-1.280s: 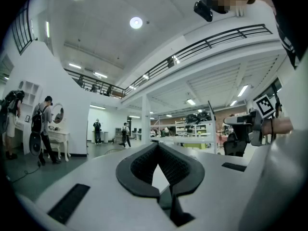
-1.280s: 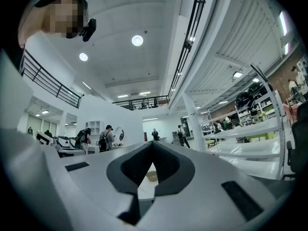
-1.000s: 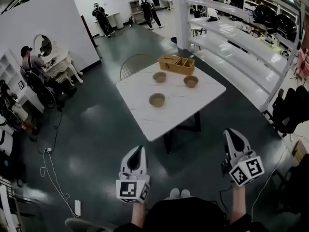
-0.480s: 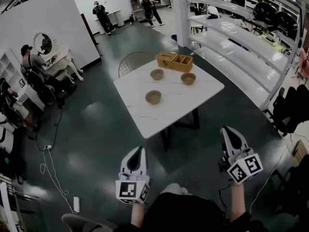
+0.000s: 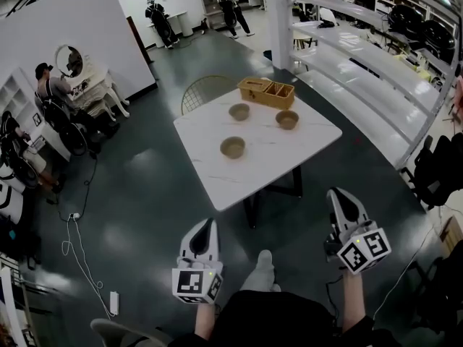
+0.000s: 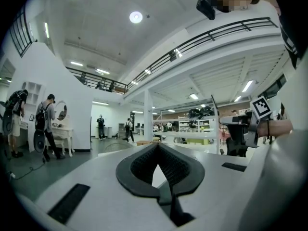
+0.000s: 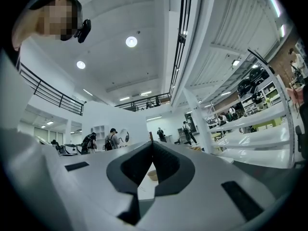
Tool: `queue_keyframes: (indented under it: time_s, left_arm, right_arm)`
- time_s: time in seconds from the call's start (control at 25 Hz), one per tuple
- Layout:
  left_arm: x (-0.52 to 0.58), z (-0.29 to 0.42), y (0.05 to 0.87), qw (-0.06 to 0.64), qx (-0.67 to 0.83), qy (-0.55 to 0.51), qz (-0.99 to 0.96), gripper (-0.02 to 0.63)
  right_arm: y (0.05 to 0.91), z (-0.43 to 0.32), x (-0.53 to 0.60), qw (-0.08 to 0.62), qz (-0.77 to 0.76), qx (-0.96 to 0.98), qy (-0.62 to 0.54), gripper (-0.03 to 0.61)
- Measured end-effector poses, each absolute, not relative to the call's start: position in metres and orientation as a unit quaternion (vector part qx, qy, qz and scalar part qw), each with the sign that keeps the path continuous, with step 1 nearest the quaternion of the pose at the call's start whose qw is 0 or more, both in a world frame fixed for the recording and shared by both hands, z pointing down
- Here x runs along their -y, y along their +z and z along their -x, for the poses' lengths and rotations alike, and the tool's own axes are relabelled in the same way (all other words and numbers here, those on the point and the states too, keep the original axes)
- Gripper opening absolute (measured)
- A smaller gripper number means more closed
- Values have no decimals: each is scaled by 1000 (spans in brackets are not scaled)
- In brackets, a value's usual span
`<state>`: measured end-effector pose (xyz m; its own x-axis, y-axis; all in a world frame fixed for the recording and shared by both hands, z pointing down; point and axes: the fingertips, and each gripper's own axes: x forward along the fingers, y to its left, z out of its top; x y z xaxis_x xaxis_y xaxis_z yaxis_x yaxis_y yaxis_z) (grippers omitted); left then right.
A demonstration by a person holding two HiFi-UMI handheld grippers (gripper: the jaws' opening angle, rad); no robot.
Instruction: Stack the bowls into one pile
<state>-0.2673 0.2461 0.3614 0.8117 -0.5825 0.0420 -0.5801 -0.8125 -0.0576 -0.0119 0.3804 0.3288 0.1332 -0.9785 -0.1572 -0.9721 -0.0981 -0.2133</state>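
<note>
Three tan bowls stand apart on the white table (image 5: 217, 179): a near one (image 5: 233, 147), a far left one (image 5: 239, 111) and a far right one (image 5: 287, 119). Both grippers hang over the dark floor, well short of the table's near edge. My left gripper (image 5: 210, 223) is shut and empty, with its tips meeting (image 6: 157, 144). My right gripper (image 5: 334, 192) is also shut with nothing in it (image 7: 153, 142). Through the gap below its tips, one bowl (image 7: 152, 175) shows far off.
A wooden compartment box (image 5: 267, 92) sits at the table's far edge, with a wire chair (image 5: 202, 92) behind it. White shelving (image 5: 362, 63) runs along the right. A cable and power strip (image 5: 114, 306) lie on the floor at the left. People stand far off.
The person's shoe has come forward between the grippers. The right gripper has drifted a little left in the head view. Both grippers stay shut and the bowls have not moved on the table.
</note>
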Motion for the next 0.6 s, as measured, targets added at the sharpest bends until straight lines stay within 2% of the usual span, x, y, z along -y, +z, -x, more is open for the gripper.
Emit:
queue_keyframes:
  time_s: [0.6]
  left_arm:
    - [-136,198,374,-7,-305,-23,952,14]
  right_arm:
    - [335,-43,-264,106,725,-680,-31,14]
